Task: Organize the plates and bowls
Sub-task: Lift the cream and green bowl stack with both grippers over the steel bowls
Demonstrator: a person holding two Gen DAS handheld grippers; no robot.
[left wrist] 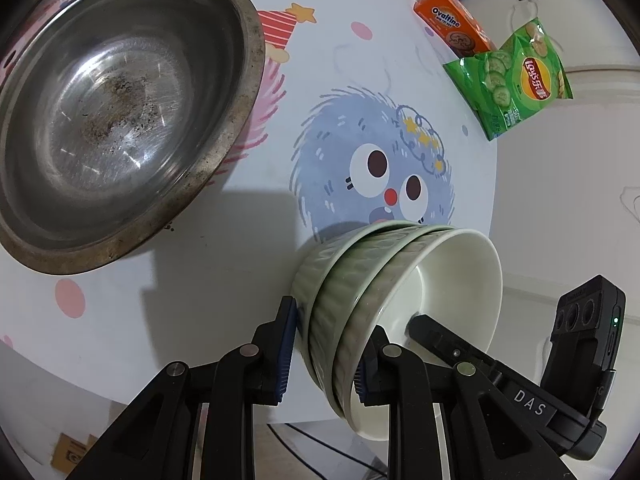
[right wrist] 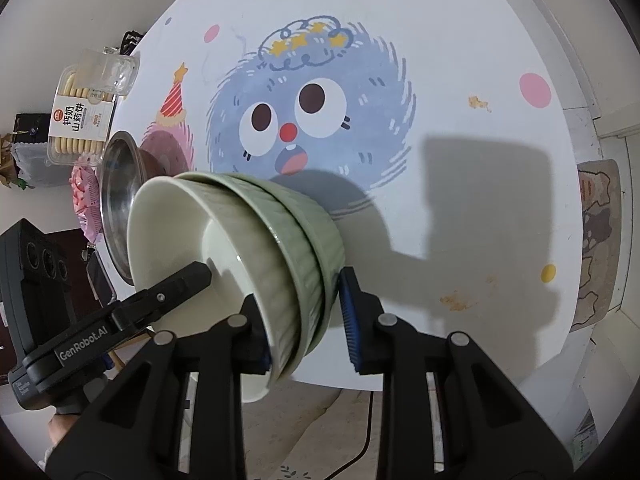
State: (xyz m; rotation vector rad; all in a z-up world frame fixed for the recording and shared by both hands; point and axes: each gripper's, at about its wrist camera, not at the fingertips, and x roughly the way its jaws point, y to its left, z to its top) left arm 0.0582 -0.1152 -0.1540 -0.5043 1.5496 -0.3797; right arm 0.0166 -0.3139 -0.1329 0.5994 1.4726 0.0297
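The green bowls [left wrist: 352, 300] are already nested; both the left gripper [left wrist: 326, 354] and right gripper [right wrist: 306, 320] pinch their rims; the steel bowl [left wrist: 120, 112] sits apart, seemingly unsorted.

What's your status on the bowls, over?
Both grippers, left and right, straddle the rim of the nested green bowls, tilted over the table. Steel bowl sits left. Path open.

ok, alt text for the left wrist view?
The left gripper straddles the rims of two nested green ribbed ceramic bowls, tilted on their side, while the right gripper reaches into the inner bowl. A large stainless steel bowl sits on the white cartoon-print table.
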